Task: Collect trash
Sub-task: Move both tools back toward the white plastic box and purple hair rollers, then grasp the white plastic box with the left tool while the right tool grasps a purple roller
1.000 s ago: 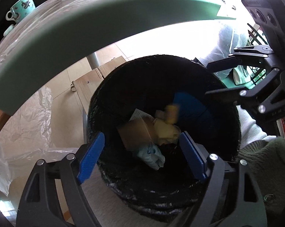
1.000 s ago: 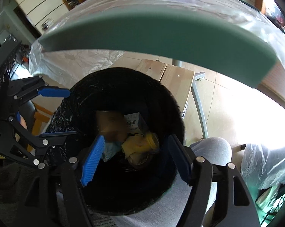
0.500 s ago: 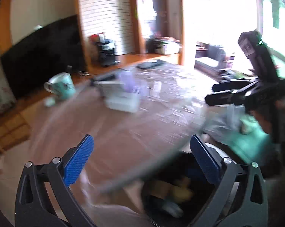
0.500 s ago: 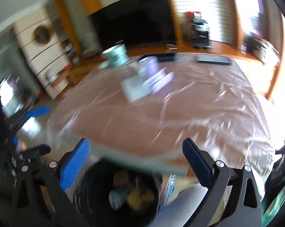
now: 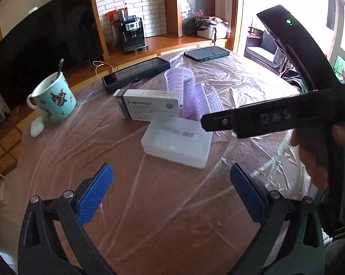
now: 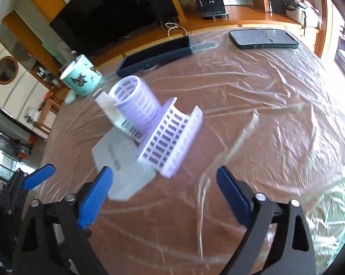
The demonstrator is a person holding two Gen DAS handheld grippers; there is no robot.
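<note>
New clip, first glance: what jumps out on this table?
The lilac hair roller standing upright mid-table, its open half-shell clip lying beside it. Next to them sit a white medicine box and a frosted plastic case. Both the left gripper and right gripper hang open and empty over the plastic-covered table.

Round brown wooden table (image 5: 149, 206) covered with crinkled clear plastic film (image 6: 252, 96). Lying on the film: a teal patterned ceramic mug (image 5: 54, 98) with a utensil standing in it; a small white oval object (image 5: 37, 126) just beside the mug; a white cardboard medicine box (image 5: 149, 107); a translucent white plastic case (image 5: 177, 145); an upright lilac plastic hair roller (image 5: 179, 84) and its open lilac clip (image 6: 170, 135); a long dark rectangular case (image 5: 135, 74); and a dark smartphone (image 5: 206, 53).
</note>
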